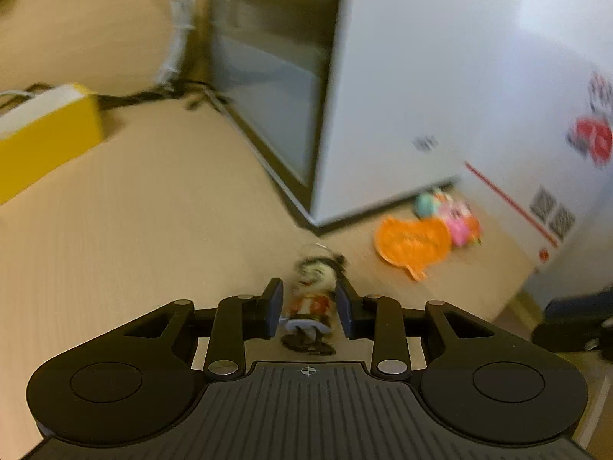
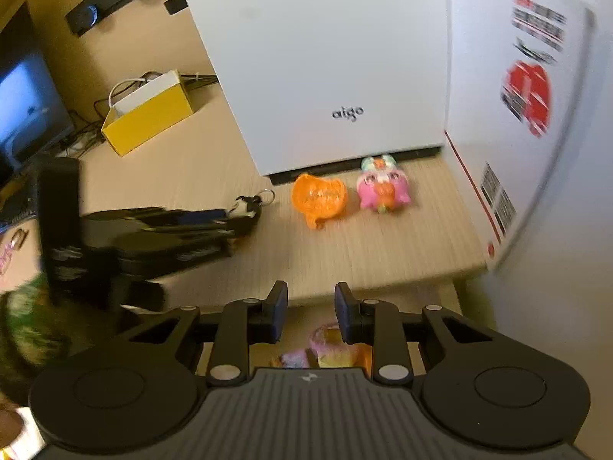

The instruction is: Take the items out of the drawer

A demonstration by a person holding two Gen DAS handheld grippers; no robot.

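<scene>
A small figurine [image 1: 312, 303] with a grinning face, red-and-white body and dark round base stood on the pale wooden desktop [image 1: 134, 230], between the pads of the left gripper [image 1: 309, 308]; the pads sat close at either side, but the blur hid whether they pressed on it. Just beyond it lay an orange toy [image 1: 412, 243] and, beside that, a pink toy [image 1: 458, 218], both near the foot of a white aigo case [image 1: 383, 96] standing on the desk. To the right rose a white carton [image 1: 536, 153] with red print and code squares. Farther left sat a yellow box [image 1: 46, 142] with cables trailing behind it. The right wrist view showed what the left did not: the left gripper from the side, reaching to the figurine [image 2: 249, 207], whose key ring pointed toward the orange toy [image 2: 318, 199]; a lit screen [image 2: 27, 107] at far left; and, below the desk edge, an open drawer [image 2: 325, 349] with colourful items in it. The right gripper [image 2: 311, 314] hung over that drawer with its jaws narrowly parted and nothing between them.
</scene>
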